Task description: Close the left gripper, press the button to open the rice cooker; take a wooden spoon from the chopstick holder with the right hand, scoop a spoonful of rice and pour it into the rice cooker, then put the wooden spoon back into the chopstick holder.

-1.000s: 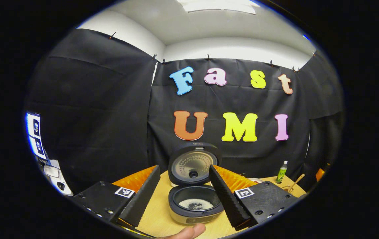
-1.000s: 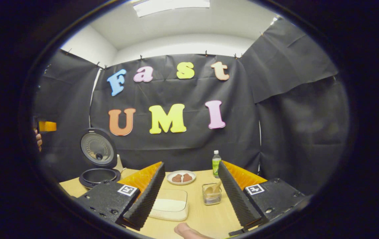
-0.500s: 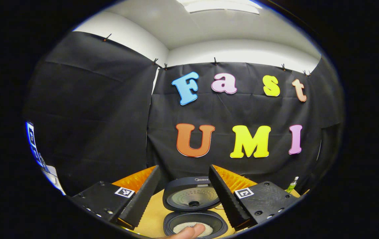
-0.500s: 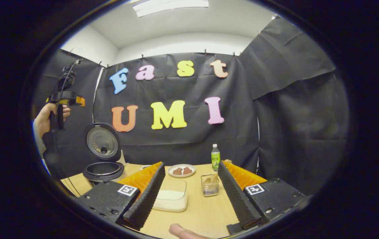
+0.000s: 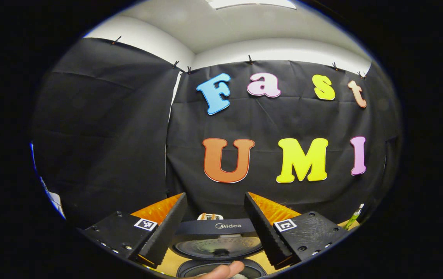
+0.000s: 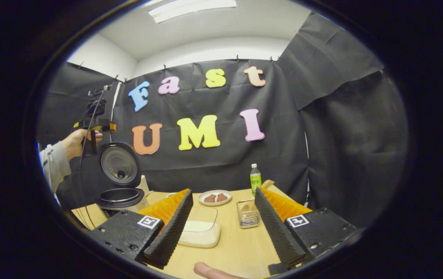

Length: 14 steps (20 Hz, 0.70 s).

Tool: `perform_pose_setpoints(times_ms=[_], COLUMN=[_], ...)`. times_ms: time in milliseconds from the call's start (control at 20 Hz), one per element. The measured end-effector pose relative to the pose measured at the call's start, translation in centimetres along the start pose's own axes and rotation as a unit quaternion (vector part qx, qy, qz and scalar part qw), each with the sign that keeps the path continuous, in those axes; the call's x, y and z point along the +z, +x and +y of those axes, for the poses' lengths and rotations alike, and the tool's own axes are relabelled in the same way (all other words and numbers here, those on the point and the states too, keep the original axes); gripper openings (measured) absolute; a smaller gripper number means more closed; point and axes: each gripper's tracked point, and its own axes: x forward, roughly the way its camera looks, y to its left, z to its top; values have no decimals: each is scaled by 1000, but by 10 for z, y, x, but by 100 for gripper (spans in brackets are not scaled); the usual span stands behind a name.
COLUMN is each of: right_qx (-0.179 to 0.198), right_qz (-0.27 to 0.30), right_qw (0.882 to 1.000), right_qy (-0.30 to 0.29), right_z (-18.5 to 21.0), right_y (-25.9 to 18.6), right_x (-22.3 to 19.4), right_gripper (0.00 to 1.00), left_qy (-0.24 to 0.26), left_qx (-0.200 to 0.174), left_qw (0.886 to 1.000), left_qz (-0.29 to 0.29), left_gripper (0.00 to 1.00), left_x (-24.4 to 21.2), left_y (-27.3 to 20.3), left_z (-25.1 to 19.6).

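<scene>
The rice cooker [image 6: 118, 182] stands at the table's left with its lid [image 5: 217, 242] raised; the dark inner pot [image 6: 117, 195] lies open under it. My left gripper [image 5: 215, 194] is open and empty, high up and level with the lid's top edge. In the right gripper view a hand holds that left gripper [image 6: 94, 124] above and left of the lid. My right gripper [image 6: 223, 190] is open and empty, low over the table's near side. The clear chopstick holder [image 6: 248, 217] with the wooden spoon [image 6: 251, 204] stands beside the right finger. A white rice container [image 6: 200, 232] lies by the left finger.
A plate [image 6: 214, 197] with brown food and a green bottle [image 6: 255, 180] stand at the back of the wooden table [image 6: 237, 248]. Black cloth walls close in the back and both sides. A thumb [image 5: 221, 269] shows at the bottom of the left gripper view.
My left gripper has risen and come closer to the cooker, whose lid and pot have slid down in its view. The right gripper has barely shifted. Both stay open.
</scene>
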Motion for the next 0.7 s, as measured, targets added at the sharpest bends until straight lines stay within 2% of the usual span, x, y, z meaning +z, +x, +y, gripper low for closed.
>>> perform_pose_setpoints(times_ms=[150, 350, 500, 550, 600, 700], right_qx=[13, 23, 28, 31, 34, 36], right_qz=[5, 14, 14, 18, 26, 35], right_qw=[1000, 999, 999, 999, 999, 998], right_qy=[13, 20, 25, 26, 24, 23], right_z=[-3, -3, 1, 4, 6, 6], right_y=[9, 20, 23, 24, 25, 25], right_x=[-12, -24, -27, -31, -36, -41], right_gripper=[100, 100, 100, 99, 99, 100], left_qy=[25, 61, 35, 28, 26, 28], left_qx=[-3, 6, -14, -18, -21, -21], left_qw=[1000, 998, 998, 998, 998, 998], left_qz=[16, 32, 43, 50, 53, 61], left_gripper=[94, 96, 98, 92, 98, 99], left_x=[-21, -36, -37, -40, -41, -41], left_y=[15, 34, 36, 35, 34, 29], left_z=[-16, -9, -12, -12, -10, -11])
